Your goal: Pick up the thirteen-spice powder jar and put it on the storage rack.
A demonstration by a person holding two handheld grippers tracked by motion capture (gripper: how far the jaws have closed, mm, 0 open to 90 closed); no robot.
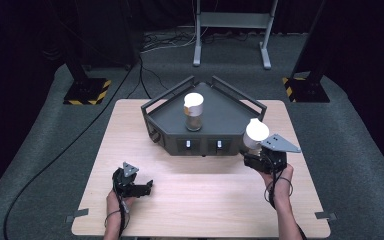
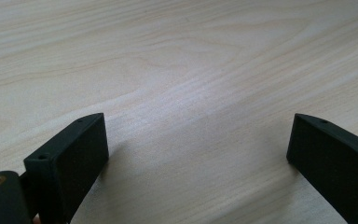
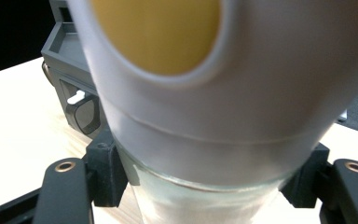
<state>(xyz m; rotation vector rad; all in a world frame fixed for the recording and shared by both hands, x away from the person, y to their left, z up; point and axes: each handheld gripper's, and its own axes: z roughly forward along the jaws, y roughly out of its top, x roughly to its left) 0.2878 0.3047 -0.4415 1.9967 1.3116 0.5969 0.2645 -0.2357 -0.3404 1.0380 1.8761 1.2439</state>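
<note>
High view: right claw [image 1: 254, 150] clamped on white-lidded glass jar [image 1: 256, 133], lifted beside dark angular tray [image 1: 215, 110]; placing remains; left claw [image 1: 147, 187] open, idle on wooden desk [image 1: 200, 200].

Across the centre and top of the frame, a clear glass jar [image 3: 205, 196] with a white cap [image 3: 242, 93] sits clamped in the right tool [image 3: 205, 182], a dark grey tray [image 3: 70, 51] and pale wooden table [image 3: 23, 121] at left.
</note>
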